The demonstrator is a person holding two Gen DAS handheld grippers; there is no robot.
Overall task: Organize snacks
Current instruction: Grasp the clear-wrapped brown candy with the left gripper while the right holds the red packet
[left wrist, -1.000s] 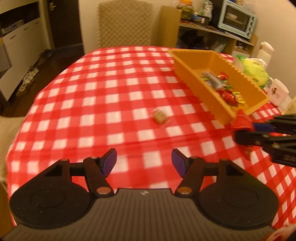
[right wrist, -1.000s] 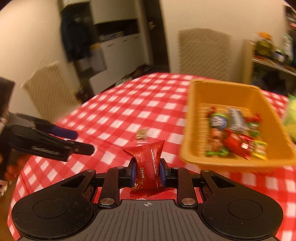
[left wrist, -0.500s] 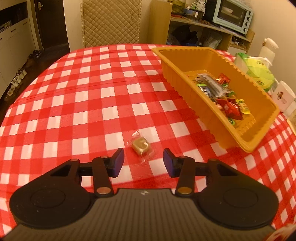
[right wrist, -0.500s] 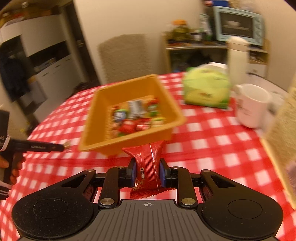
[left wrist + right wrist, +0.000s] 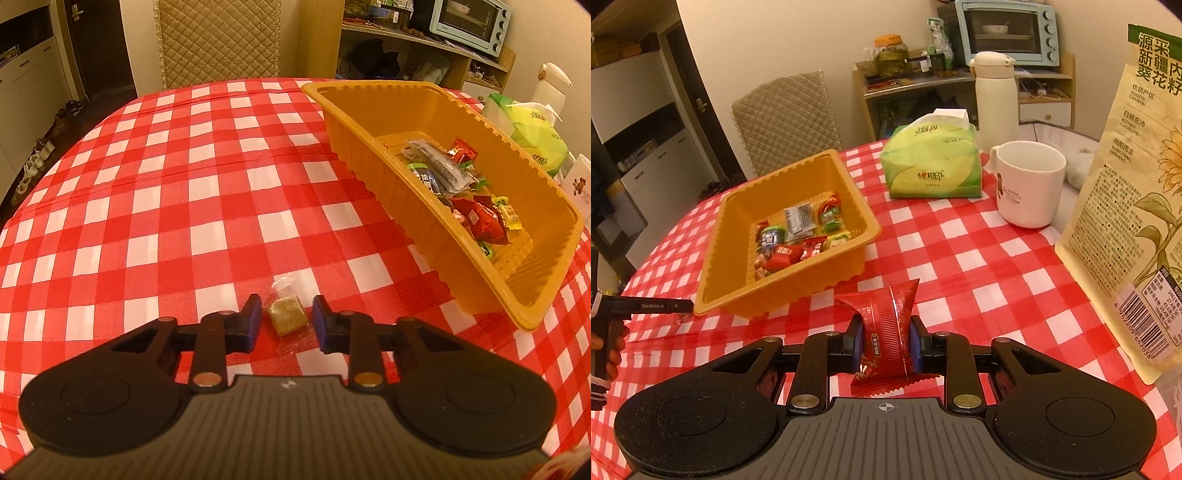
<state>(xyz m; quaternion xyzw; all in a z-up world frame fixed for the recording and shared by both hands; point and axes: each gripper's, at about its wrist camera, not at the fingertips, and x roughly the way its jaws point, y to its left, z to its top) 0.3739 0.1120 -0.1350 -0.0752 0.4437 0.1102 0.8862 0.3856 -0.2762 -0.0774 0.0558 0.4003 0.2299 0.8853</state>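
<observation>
A: Where the left gripper [image 5: 283, 320] hung wide above the surface [image 5: 177, 206] a second ago, its jaws have just been closing, and the clear-wrapped tan candy [image 5: 287, 316] now lies between the pads, not yet touched by them.

B: Right side?

A: Right gripper [image 5: 886, 341] clamped on the red sachet [image 5: 884, 336], same as before; its view has swung to the orange tray [image 5: 713, 258] of snacks, the mug [image 5: 1030, 184] and the tissue pack [image 5: 931, 162].

B: Writing?

A: "GenRobot.AI" on the left gripper's finger [image 5: 653, 305]. Seed bag [image 5: 1126, 206]: "YOUZHI CHANQU", "XIANGYANG ERSHENG", barcode. Sachet print too small.
</observation>
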